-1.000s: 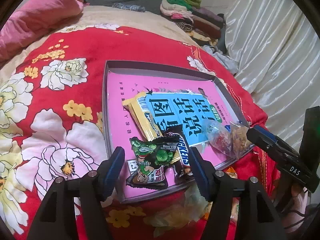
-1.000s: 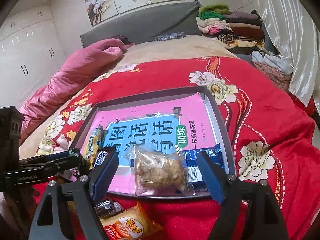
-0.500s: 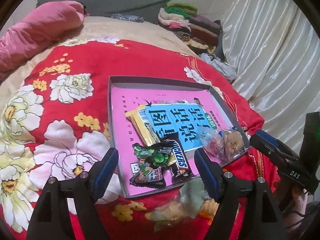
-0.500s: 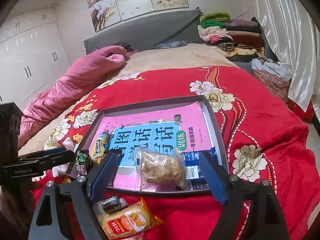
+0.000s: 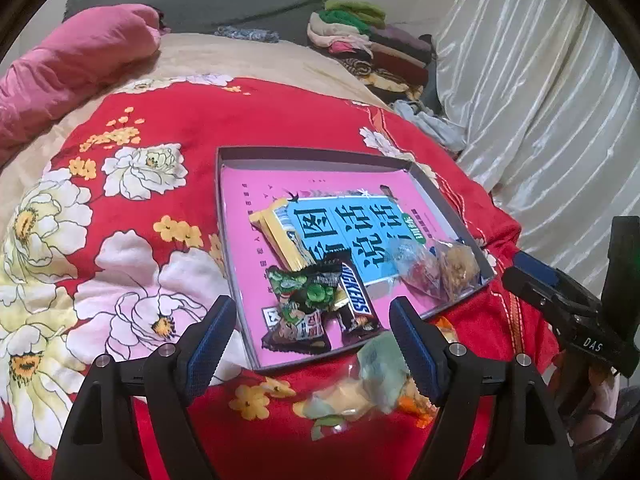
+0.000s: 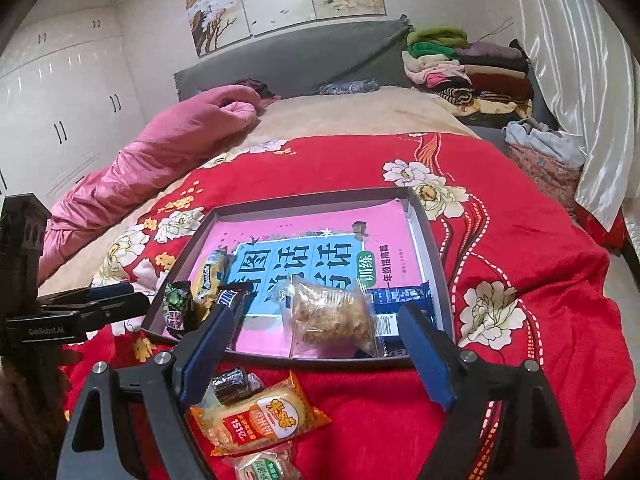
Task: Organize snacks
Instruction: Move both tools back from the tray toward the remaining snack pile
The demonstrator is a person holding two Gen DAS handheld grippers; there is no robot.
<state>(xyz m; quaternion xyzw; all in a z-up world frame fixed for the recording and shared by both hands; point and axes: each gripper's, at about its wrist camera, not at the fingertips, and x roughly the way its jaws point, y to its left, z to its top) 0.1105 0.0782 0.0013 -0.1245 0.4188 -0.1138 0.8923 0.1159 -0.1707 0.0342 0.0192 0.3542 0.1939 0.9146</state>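
Observation:
A shallow grey tray [image 5: 316,156] [image 6: 428,236] lined with a pink book lies on the red floral bedspread. In it lie a yellow bar [image 5: 280,240], a green candy packet [image 5: 304,296], a Snickers bar [image 5: 356,300], a clear bag of brown snacks [image 6: 332,316] [image 5: 456,268] and a blue wrapper [image 6: 400,298]. Outside the tray's near edge lie an orange packet [image 6: 260,416], a small dark candy [image 6: 230,384] and a pale packet [image 5: 376,376]. My left gripper [image 5: 312,340] is open and empty above the tray's near edge. My right gripper [image 6: 316,356] is open and empty above the loose packets.
A pink quilt [image 6: 160,152] lies at the bed's far left. Folded clothes [image 6: 460,68] are stacked by the grey headboard. White curtains [image 5: 540,100] hang on the right. The bedspread drops off at the near edge.
Both grippers have pulled back and up from the tray, so more of the bedspread and the loose packets show. Both stay open. The snacks have not moved.

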